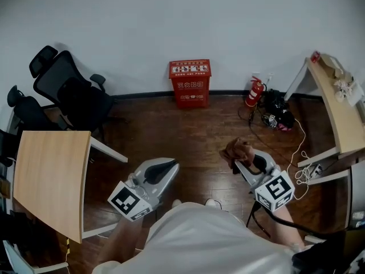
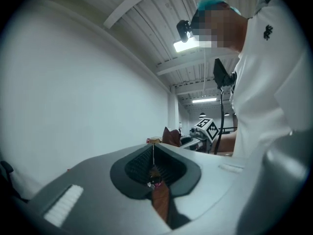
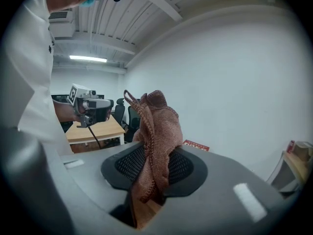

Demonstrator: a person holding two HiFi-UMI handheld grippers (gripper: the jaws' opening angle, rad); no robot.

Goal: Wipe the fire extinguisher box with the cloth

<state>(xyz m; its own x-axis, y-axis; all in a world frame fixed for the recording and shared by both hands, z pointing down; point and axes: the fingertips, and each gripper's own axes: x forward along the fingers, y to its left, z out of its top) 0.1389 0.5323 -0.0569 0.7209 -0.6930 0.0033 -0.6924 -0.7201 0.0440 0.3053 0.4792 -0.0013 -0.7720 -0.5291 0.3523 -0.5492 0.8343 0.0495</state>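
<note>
The red fire extinguisher box (image 1: 190,83) stands on the floor against the far wall, well ahead of both grippers; only its top edge (image 3: 195,145) shows in the right gripper view. A brown cloth (image 1: 238,150) is bunched up in my right gripper (image 1: 242,160), whose jaws are shut on it. The cloth (image 3: 155,141) rises between the jaw pads in the right gripper view. My left gripper (image 1: 165,165) hangs at the lower left with its jaws shut and nothing in them (image 2: 153,153).
A wooden table (image 1: 50,181) stands at the left, with black office chairs (image 1: 71,93) behind it. Another desk (image 1: 340,113) is at the right. A small red extinguisher (image 1: 254,92), a dark bag (image 1: 278,115) and white cables (image 1: 301,153) lie near the right wall.
</note>
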